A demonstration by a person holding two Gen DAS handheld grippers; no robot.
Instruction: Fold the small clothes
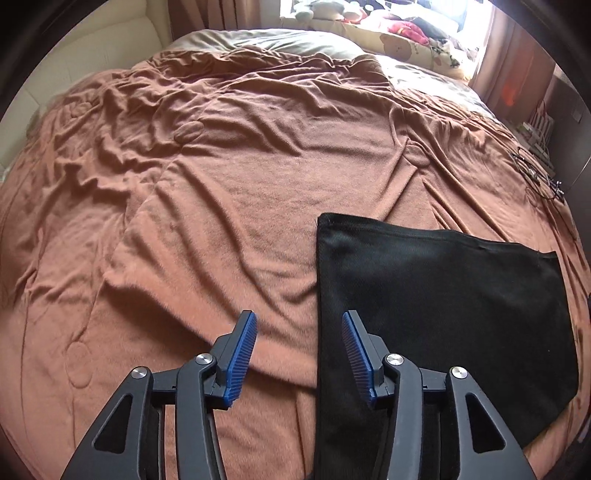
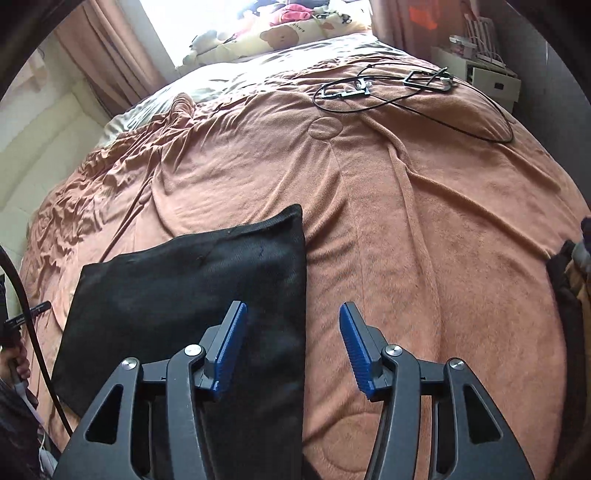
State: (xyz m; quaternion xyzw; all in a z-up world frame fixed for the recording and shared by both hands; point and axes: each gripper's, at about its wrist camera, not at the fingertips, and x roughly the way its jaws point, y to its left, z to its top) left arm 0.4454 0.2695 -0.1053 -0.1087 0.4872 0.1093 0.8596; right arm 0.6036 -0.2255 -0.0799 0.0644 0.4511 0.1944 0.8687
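1. A black folded garment [image 1: 443, 314] lies flat on the brown blanket [image 1: 229, 206] that covers the bed, its edges straight and its top corner square.
2. The left tongs [image 1: 299, 354] hang above the garment's left edge with their jaws standing apart; nothing is between the blue ribbed pads [image 1: 240, 362], and they touch no cloth.
3. The right tongs [image 2: 293, 347] hang above the garment's right edge, jaws likewise apart and empty.
4. In the right wrist view the garment [image 2: 192, 295] fills the lower left, and the blanket [image 2: 424, 240] is bare to its right.
5. A black cable [image 2: 406, 99] with small metal parts lies looped on the blanket near the far right corner of the bed, well apart from the garment.
6. Patterned pillows [image 2: 295, 33] sit beyond the bed by the bright window.
7. At the far left edge of the right wrist view a hand [image 2: 16, 363] grips a handle.
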